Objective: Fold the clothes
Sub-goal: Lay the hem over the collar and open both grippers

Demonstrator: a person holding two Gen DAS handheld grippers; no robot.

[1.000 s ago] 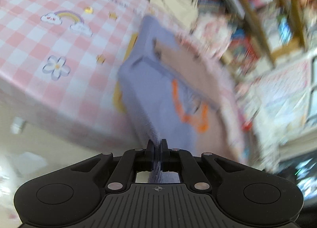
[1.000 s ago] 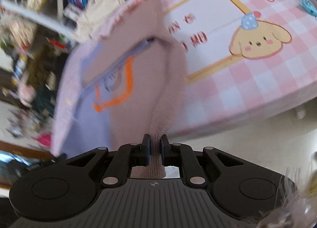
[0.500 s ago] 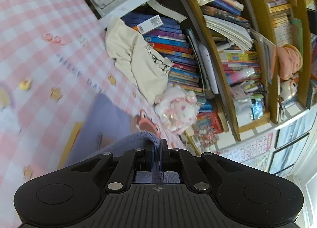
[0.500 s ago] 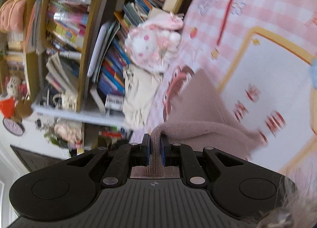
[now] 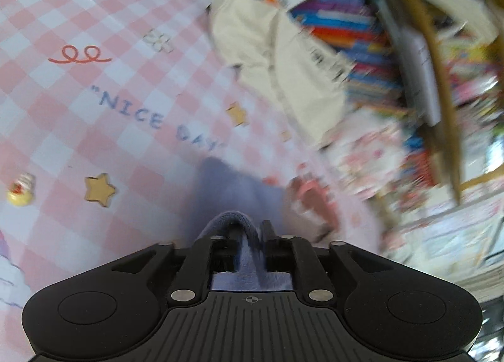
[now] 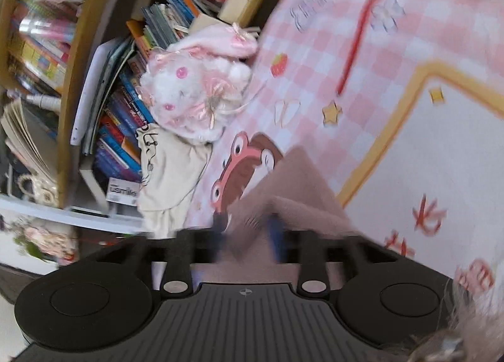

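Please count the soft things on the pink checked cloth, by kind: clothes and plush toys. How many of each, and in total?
Clothes: 2, the lavender and mauve garment between both grippers' fingers, and the cream garment by the books.
Plush toys: 1, the pink and white plush toy.
Total: 3.

Garment [image 5: 249, 236] is soft fuzzy knit, lilac on L side, mauve on R [image 6: 283, 192]. Grippers [image 5: 249, 229] [image 6: 249, 233]: matt black plastic w/ ribbed top, dull metal pins. Tablecloth [image 5: 94, 116]: smooth printed check. Far plush [image 6: 195, 94] is fluffy.
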